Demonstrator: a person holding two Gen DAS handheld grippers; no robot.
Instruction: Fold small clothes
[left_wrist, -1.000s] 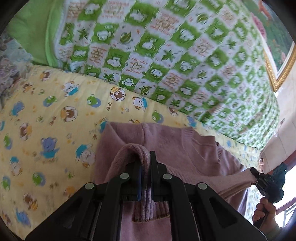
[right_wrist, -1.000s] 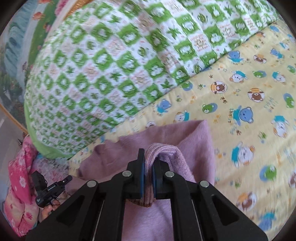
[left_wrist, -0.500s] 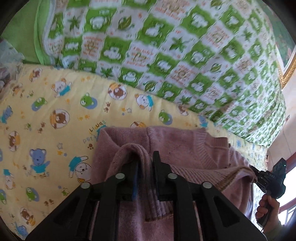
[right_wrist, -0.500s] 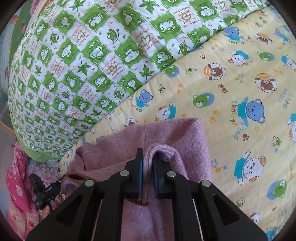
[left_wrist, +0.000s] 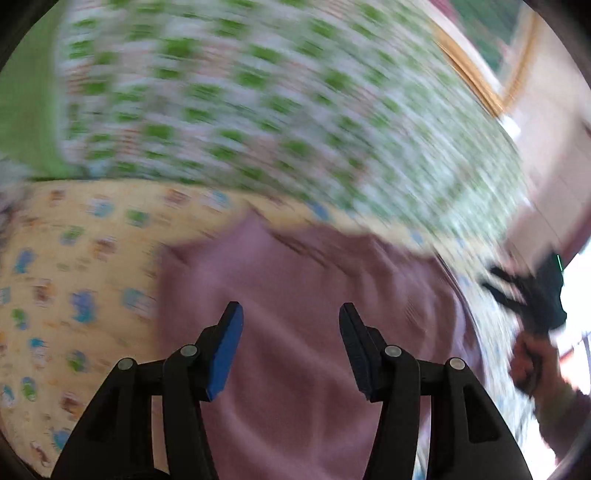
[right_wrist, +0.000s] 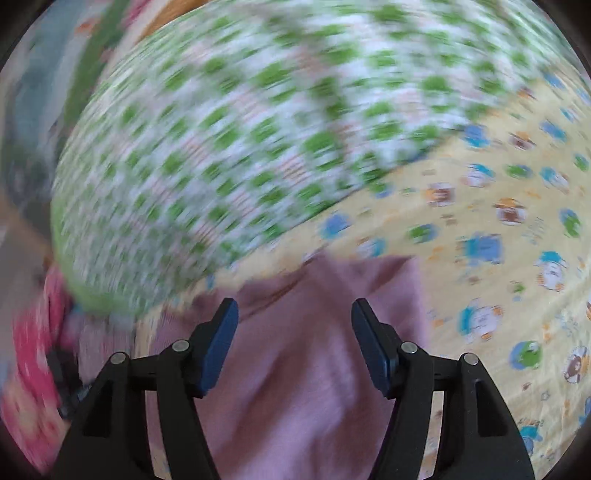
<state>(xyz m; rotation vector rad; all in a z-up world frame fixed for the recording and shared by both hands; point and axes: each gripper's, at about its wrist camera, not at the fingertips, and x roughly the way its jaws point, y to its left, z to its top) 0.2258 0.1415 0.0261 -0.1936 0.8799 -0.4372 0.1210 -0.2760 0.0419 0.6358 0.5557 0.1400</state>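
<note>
A small mauve knitted sweater (left_wrist: 303, 295) lies flat on the yellow cartoon-print sheet (left_wrist: 74, 266). Both views are blurred by motion. Above the sweater my left gripper (left_wrist: 290, 317) has its jaws opening, with nothing pinched between the blue pads. In the right wrist view the same sweater (right_wrist: 306, 354) lies below my right gripper (right_wrist: 293, 314), whose jaws are also opening, clear of the knit. At the right edge of the left wrist view the right gripper (left_wrist: 532, 291) shows, held by a hand (left_wrist: 528, 365).
A green and white patterned quilt (left_wrist: 277, 103) is heaped behind the sweater. A gold picture frame (left_wrist: 480, 77) hangs on the wall at top right. Pink flowered cloth (right_wrist: 33, 354) lies at the left in the right wrist view. The yellow sheet (right_wrist: 498, 266) spreads to the right.
Both grippers held a pinched fold of the sweater's ribbed edge and have let it go; the jaws spread wide. The sweater now lies flat, and both grippers have lifted back.
</note>
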